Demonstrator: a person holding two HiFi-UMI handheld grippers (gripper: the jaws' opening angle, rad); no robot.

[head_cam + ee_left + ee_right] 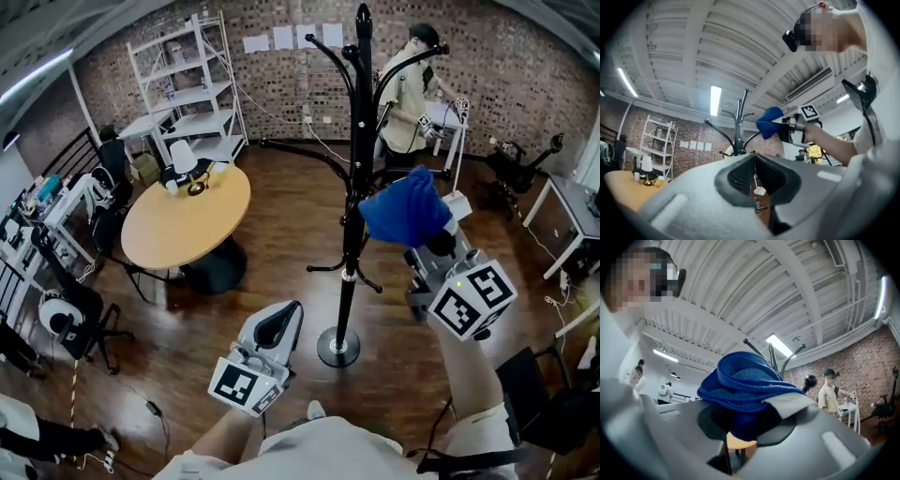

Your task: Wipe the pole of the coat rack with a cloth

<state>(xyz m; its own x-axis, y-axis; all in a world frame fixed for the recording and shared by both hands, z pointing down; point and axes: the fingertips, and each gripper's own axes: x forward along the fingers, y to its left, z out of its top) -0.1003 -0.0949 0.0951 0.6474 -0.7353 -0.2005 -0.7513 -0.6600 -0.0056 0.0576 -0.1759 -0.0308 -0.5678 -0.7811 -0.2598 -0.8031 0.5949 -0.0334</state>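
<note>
A black coat rack (352, 187) stands on the wooden floor on a round base (338, 347), with curved hooks at its top (737, 123) (774, 356). My right gripper (433, 246) is shut on a folded blue cloth (405, 208) (745, 380) (768, 121), held just right of the pole at mid height. Whether the cloth touches the pole I cannot tell. My left gripper (277, 323) is shut and holds nothing, low and left of the pole near its base.
A round wooden table (186, 217) with a lamp and cups stands to the left. White shelves (192, 84) line the brick back wall. A person (408, 94) stands at a desk behind the rack. Office chairs and desks edge both sides.
</note>
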